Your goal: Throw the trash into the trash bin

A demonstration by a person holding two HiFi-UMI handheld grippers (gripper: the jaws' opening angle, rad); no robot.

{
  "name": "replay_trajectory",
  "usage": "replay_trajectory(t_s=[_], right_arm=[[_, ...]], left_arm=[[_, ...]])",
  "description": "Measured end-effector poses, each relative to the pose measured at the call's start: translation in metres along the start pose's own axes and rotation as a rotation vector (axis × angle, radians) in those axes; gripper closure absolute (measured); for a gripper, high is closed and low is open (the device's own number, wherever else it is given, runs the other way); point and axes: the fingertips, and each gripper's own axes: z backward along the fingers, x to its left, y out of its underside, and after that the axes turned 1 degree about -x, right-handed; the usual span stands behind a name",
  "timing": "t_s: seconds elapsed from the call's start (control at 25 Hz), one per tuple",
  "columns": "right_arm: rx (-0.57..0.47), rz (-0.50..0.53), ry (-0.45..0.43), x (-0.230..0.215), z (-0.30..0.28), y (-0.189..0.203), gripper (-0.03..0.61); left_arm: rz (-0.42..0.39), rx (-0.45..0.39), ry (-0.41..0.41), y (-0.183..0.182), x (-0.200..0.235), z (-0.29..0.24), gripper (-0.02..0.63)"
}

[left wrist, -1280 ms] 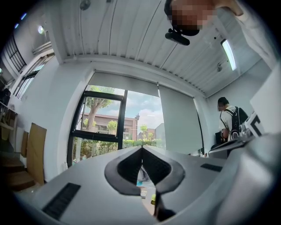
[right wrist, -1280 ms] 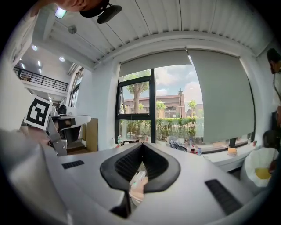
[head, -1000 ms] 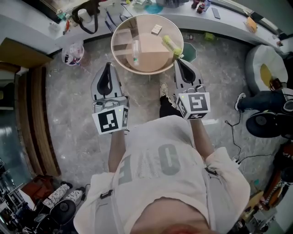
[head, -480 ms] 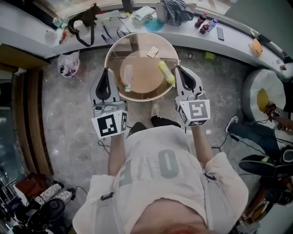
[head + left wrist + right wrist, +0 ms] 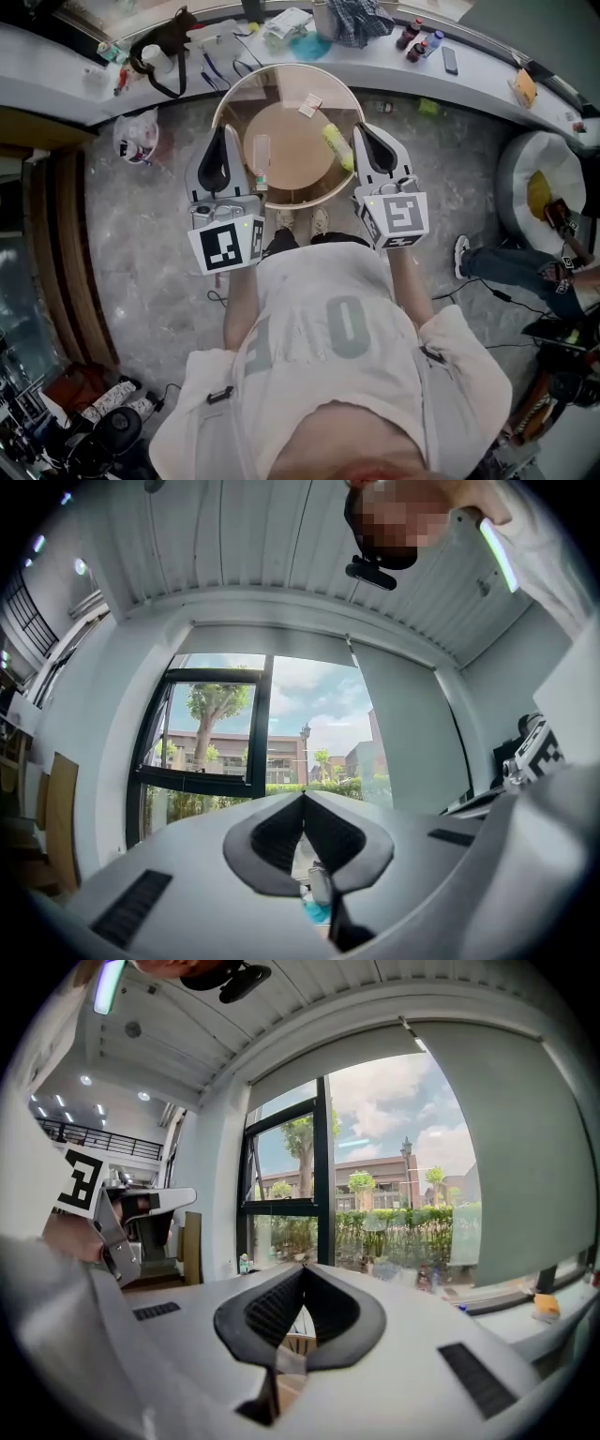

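Forearms reach straight ahead from the torso in the head view, side by side and roughly parallel. I see the left hand-held gripper lying about level with its tip over the near left rim of the round glass surface. The right hand-held gripper sits the same way at the near right rim, well apart from the left one. The trash lies on that glass. A clear plastic bottle is on its side just beside the left tip, and a yellow-green piece is just inside the right tip. A small paper scrap lies further back, toward the long curved surface by the wall. A white plastic bag sits on the floor to the left. In the left gripper view the tool faces a window. Its jaws are pressed together, the dark pads meeting in one line with nothing caught between them. Through the gap below the pads I make out a small bottle-like shape over a blue patch, too small to name. In the right gripper view the jaws are likewise closed tip to tip and hold nothing, and the left tool's marker cube shows at the left edge.
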Motion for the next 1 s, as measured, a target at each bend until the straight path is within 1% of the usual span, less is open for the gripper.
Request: replay_trajectory(t_s=[0.12,0.28,0.4,0.64,0.84,1.0], right_arm=[[-0.038,-0.014,0.041,0.003,-0.004,-0.017,0.563],[-0.076,0.033,0.031,0.021,-0.016,-0.033,0.564],[-0.079,0.033,0.036,0.032,-0.025,-0.035,0.563],[-0.088,0.026,0.037,0.051,-0.043,-0.041,0.563],[-0.071,-0.007,0.097,0.047,-0.050,-0.034,0.563],[-0.075,-0.008,0.099,0.044,-0.045,-0.030,0.563]], left_arm=[[0.005,-0.024,0.031,-0.005,0.004,-0.009,0.601],[0.015,-0.058,0.051,-0.012,0.021,-0.020,0.601],[0.019,-0.065,0.056,-0.011,0.036,-0.024,0.601],[0.044,-0.050,0.067,0.004,0.055,-0.028,0.601],[0.056,-0.032,0.094,0.017,0.064,-0.032,0.601],[0.127,-0.024,0.108,0.026,0.066,-0.035,0.601]])
